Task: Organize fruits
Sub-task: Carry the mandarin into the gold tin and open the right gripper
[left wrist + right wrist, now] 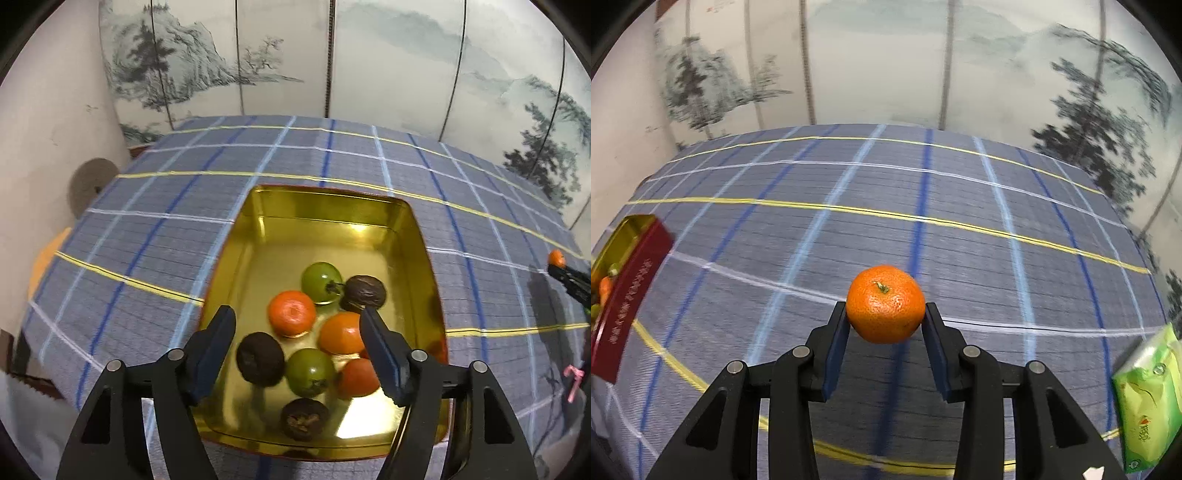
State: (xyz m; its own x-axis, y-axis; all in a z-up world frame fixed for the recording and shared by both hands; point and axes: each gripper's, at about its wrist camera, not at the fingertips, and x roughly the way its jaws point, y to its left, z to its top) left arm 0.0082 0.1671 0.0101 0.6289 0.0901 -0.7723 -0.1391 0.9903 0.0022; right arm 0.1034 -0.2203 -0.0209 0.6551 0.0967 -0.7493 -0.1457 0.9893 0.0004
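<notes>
Right gripper clamps a mandarin by its sides, clear of the tabletop; the tin lies far to its left. Left gripper, jaws apart and empty, hovers over the tin's fruit. Risk: the round mandarin may slip out in transit.

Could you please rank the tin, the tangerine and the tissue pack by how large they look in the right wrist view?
1. tissue pack
2. tin
3. tangerine
Pack and tin are both cropped, so their order is unsure.
</notes>
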